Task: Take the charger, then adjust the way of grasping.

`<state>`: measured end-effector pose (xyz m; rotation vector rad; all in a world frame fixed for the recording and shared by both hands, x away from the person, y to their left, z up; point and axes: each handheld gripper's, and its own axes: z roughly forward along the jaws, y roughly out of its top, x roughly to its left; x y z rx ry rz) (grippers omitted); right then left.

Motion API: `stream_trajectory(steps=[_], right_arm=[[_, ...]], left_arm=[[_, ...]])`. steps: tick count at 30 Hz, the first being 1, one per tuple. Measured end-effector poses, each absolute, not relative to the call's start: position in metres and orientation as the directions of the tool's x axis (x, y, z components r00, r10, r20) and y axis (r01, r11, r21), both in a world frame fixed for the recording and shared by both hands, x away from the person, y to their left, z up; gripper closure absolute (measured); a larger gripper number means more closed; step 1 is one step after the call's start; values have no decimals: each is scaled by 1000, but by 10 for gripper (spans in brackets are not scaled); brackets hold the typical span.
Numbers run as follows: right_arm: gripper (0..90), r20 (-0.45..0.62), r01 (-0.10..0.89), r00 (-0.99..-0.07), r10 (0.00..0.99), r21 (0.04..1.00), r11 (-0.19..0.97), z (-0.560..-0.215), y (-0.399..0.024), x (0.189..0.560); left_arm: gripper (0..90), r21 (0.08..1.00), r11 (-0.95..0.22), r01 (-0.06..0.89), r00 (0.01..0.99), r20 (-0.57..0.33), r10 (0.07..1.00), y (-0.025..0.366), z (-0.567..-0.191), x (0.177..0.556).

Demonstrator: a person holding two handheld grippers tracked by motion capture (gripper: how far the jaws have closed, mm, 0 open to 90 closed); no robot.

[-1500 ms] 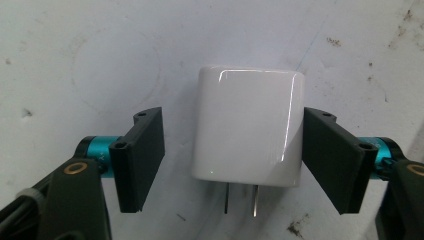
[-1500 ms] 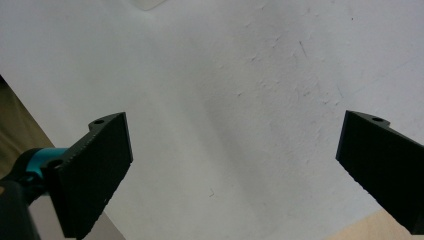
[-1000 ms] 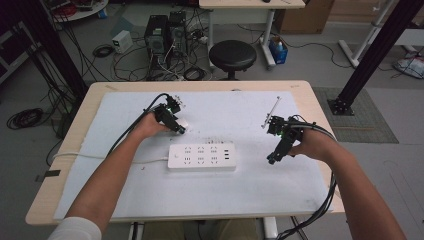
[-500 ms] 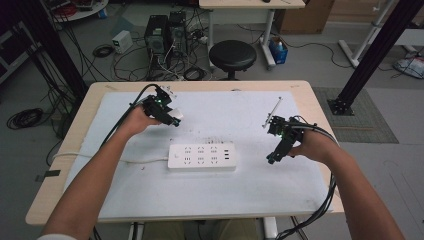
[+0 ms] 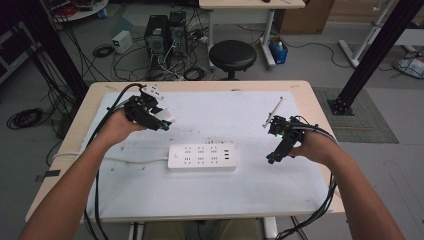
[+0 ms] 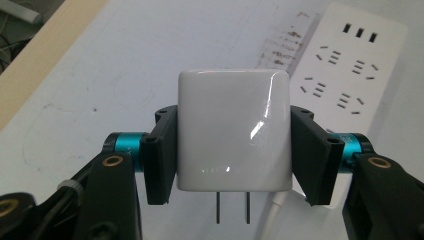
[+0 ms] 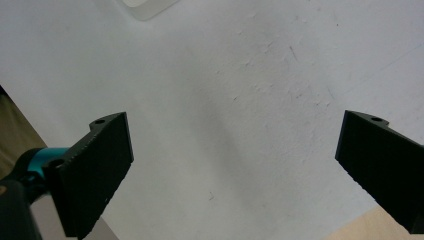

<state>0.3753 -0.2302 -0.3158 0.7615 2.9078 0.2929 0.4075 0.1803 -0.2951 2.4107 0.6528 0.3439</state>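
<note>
Left gripper view: white charger [image 6: 233, 131] between left tongs [image 6: 233, 155] (prongs down)

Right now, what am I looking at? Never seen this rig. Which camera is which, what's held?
No robot: a person holds a two-jaw gripper in each hand at a table with a white mat. The high view looks down from above the person's side. The other two cameras ride on the grippers and look along their black jaws. On the mat lies a white power strip. The left gripper is shut on a white charger, prongs toward the camera, held above the mat. The right gripper is open with nothing between its jaws, near the mat.
</note>
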Motion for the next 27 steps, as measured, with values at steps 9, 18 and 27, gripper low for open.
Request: stream_trajectory(steps=[9, 18, 27], right_arm=[[12, -73, 467, -866, 494, 232, 853, -314, -228, 372], [12, -83, 479, -856, 510, 242, 844, -313, -227, 368], [12, -52, 520, -826, 562, 318, 793, -309, -226, 363]], left_arm=[[426, 636, -689, 347, 845, 108, 525, 187, -282, 376], [425, 634, -703, 321, 854, 126, 504, 186, -275, 361], [425, 642, -715, 277, 875, 139, 464, 182, -274, 355]])
